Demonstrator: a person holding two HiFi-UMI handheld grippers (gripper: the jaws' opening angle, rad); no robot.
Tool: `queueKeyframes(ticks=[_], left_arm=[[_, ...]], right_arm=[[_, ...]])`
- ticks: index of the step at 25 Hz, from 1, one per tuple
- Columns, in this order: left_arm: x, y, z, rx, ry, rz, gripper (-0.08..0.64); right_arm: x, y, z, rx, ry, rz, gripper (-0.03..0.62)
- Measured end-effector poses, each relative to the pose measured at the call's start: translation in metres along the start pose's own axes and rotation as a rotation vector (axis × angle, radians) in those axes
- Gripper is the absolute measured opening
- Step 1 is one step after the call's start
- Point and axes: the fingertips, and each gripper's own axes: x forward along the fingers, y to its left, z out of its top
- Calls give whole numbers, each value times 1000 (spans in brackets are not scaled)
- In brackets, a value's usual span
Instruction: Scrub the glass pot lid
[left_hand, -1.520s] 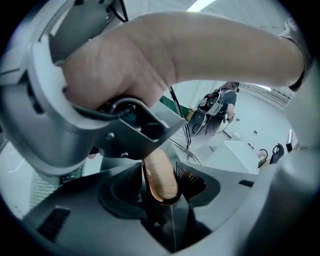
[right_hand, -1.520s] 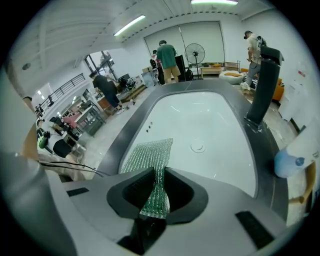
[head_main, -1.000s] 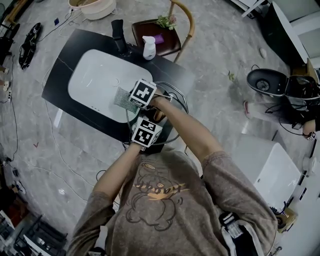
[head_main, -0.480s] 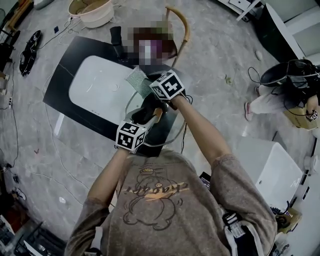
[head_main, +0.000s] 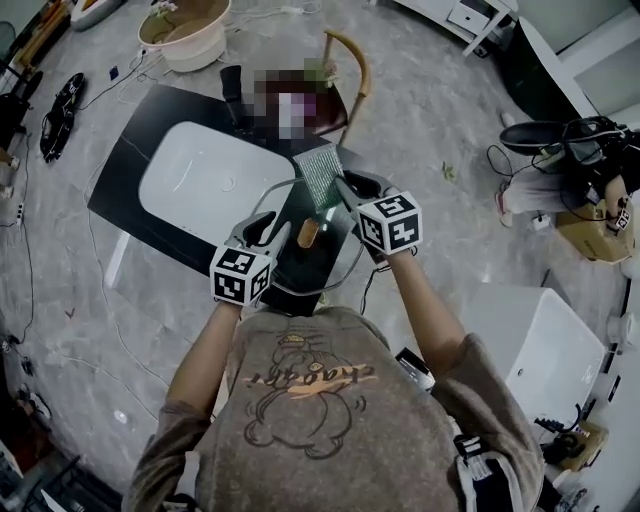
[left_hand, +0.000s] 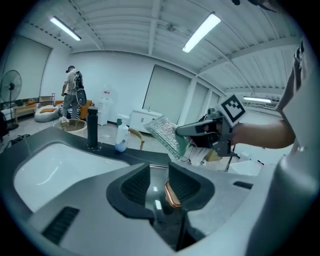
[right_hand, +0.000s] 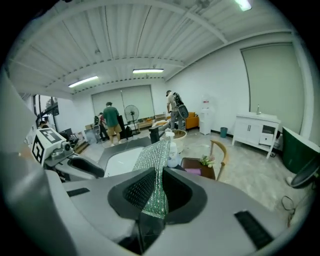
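Left tongs (left_hand: 159, 175) about half closed, have just been closing. The lid's (head_main: 332, 258) copper-coloured handle (left_hand: 172, 194) is between them, lying against the right-hand pad. Reads as a grip, since nothing else seems to carry the lid. Lid appears held up off the desk (head_main: 125, 170), over its near right corner, just right of the white sink (head_main: 200, 185).

Right tongs (right_hand: 159, 182) clamped tight on a green mesh scrubber (head_main: 320, 172). It sticks out past the tips, raised beyond the lid's far rim, not touching the glass.

Step in hand, my read: bring scrubber to lid. To do it well:
- Lay the mesh flat, not edge-on.
- Work round the handle in short circles.
- Press lightly, because a lid held only by its handle will likely swivel.
- Brace the left side against each stroke.
- Shifting the lid over the sink would catch drips.
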Motion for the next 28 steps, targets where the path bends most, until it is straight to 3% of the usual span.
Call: queueKeyframes(ticks=[2, 7, 15, 22, 28], left_arm=[[-6, 3, 8, 0, -22, 24, 58], [-25, 4, 28, -6, -70, 57, 14], [-46, -10, 55, 13, -180, 60, 9], [-54, -20, 63, 23, -280, 61, 9], [-55, -17, 52, 47, -307, 84, 9]], right_arm=[[-25, -2, 1, 6, -51, -40, 71], [-84, 4, 1, -18, -185, -125, 71], [-132, 20, -15, 9, -297, -258, 71], [-141, 34, -27, -13, -361, -285, 71], [-139, 32, -48, 26, -360, -301, 71]])
